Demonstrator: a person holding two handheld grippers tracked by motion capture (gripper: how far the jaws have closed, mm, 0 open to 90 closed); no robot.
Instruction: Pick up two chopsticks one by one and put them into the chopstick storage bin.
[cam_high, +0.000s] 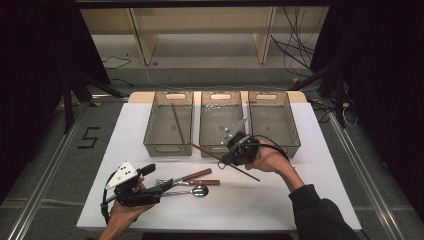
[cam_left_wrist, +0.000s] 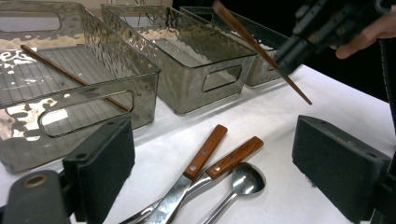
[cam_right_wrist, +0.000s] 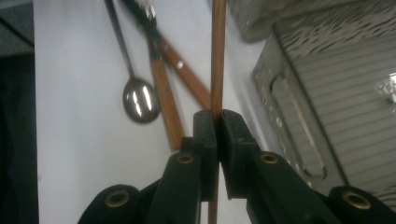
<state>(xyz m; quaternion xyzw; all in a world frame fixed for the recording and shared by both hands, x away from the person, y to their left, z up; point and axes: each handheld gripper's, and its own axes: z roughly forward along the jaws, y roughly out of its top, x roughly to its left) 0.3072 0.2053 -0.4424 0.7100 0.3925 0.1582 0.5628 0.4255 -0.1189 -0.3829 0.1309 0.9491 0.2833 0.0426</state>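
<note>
right tool (cam_high: 231, 156) clamped on a thin brown chopstick (cam_high: 247, 173), held slanting above the white table (cam_high: 280, 200) before the middle bin (cam_high: 220, 125). left tool (cam_left_wrist: 212, 175) wide open, empty, near wood-handled cutlery (cam_high: 192, 179), probably knives, and a steel spoon (cam_high: 199, 190).

Left gripper (cam_high: 145, 177) agape, right gripper (cam_high: 226, 161) clamped.
</note>
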